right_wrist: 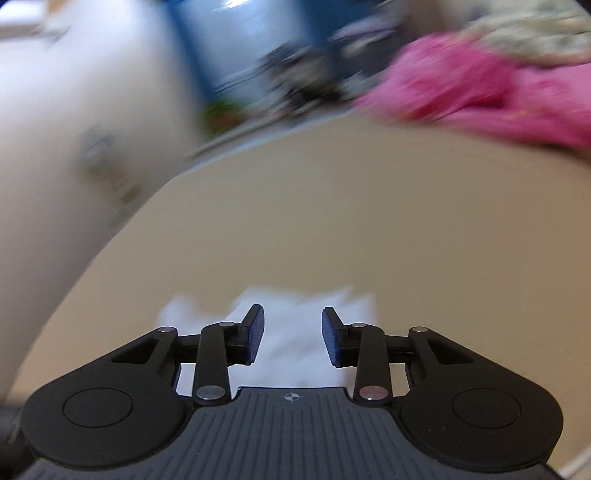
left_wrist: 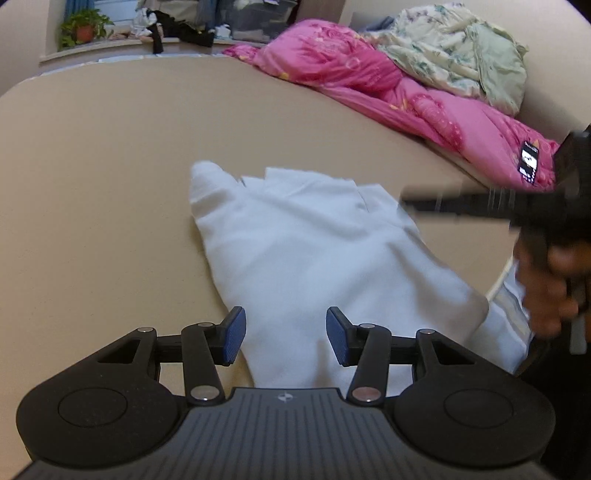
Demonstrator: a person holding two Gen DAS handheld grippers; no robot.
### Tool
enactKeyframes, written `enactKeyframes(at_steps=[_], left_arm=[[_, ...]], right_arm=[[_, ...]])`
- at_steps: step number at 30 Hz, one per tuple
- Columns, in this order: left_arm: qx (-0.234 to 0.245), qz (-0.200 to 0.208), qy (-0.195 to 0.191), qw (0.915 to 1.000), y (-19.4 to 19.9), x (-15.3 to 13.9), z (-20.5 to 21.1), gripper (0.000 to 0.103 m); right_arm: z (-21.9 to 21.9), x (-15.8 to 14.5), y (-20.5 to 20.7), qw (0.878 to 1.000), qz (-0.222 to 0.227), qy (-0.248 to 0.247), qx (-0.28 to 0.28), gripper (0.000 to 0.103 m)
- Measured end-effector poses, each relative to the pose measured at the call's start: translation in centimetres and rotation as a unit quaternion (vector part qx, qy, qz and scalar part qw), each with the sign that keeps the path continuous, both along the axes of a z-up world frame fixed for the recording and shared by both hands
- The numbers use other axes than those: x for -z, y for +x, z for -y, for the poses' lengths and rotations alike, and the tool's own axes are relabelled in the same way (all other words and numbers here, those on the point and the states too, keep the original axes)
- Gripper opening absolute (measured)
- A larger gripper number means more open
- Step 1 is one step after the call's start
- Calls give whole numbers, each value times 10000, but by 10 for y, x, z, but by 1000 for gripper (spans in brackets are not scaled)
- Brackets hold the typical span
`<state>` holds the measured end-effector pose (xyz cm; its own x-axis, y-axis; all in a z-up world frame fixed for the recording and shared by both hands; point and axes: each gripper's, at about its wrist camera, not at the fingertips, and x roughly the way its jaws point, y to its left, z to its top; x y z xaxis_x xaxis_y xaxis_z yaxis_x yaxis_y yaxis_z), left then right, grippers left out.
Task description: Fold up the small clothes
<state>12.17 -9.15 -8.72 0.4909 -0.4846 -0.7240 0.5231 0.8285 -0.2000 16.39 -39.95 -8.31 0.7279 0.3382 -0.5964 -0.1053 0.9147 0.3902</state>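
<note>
A white garment (left_wrist: 306, 240) lies partly folded on the tan bed surface (left_wrist: 110, 184), with a narrow end pointing to the far left. My left gripper (left_wrist: 284, 317) hovers over its near part, open, its blue pads apart with only cloth seen below them. In the right wrist view, which is blurred, my right gripper (right_wrist: 291, 314) is open above the far edge of the white garment (right_wrist: 303, 299). In the left wrist view the right gripper (left_wrist: 461, 203) shows as a dark blur over the garment's right side, held by a person's hand (left_wrist: 546, 288).
A pink quilt (left_wrist: 388, 85) and pale floral bedding (left_wrist: 461, 48) are heaped along the bed's far right. A small black device (left_wrist: 529, 162) rests on the quilt. A potted plant (left_wrist: 83, 29) and dark clothes sit on the far ledge.
</note>
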Motion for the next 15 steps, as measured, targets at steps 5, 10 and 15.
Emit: enactKeyframes(at_steps=[5,10,15], left_arm=[[111,-230,506,9984,-2,15,3,56],[231,-11,125,9997,-9,-7,-5,56],[714,-444,1118,9902,-18,32,16,70]], right_arm=[[-17,29,-8,9888,-687,-1174,-609,34],[5,11,-35,9951,-448,-568,-671,34],[-2,43,-30,9770,-1346,-1325,-985,34]])
